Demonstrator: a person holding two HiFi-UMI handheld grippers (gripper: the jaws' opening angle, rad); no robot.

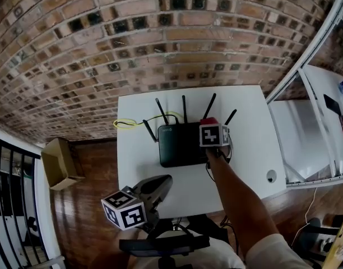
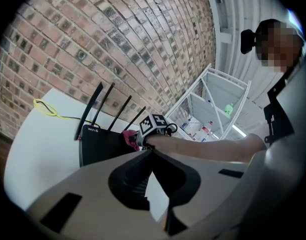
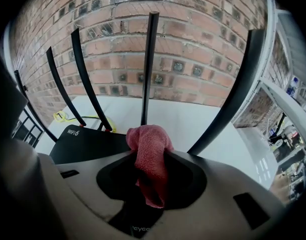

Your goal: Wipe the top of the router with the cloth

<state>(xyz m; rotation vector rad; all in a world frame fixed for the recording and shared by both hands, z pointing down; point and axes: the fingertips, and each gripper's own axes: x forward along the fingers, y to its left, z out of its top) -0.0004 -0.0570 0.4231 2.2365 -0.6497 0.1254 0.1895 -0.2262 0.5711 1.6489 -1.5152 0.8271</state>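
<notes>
A black router [image 1: 180, 144] with several upright antennas sits in the middle of the white table [image 1: 250, 161]. My right gripper [image 1: 209, 129] is shut on a red cloth [image 1: 208, 121] over the router's right rear part, near the antennas. In the right gripper view the cloth [image 3: 145, 136] bulges out between the jaws of that gripper [image 3: 148, 160], just above the router's top [image 3: 85, 141]. My left gripper [image 1: 166, 181] hovers at the table's near edge, shut and holding nothing. The left gripper view shows its jaw tips [image 2: 152, 151] meeting, and beyond them the router [image 2: 100, 144] and the cloth [image 2: 129, 136].
A yellow cable [image 1: 132, 122] loops on the table left of the router. A brick wall [image 1: 160, 38] rises right behind the table. A white shelf [image 1: 311, 133] stands to the right, a cardboard box [image 1: 59, 161] on the wooden floor to the left.
</notes>
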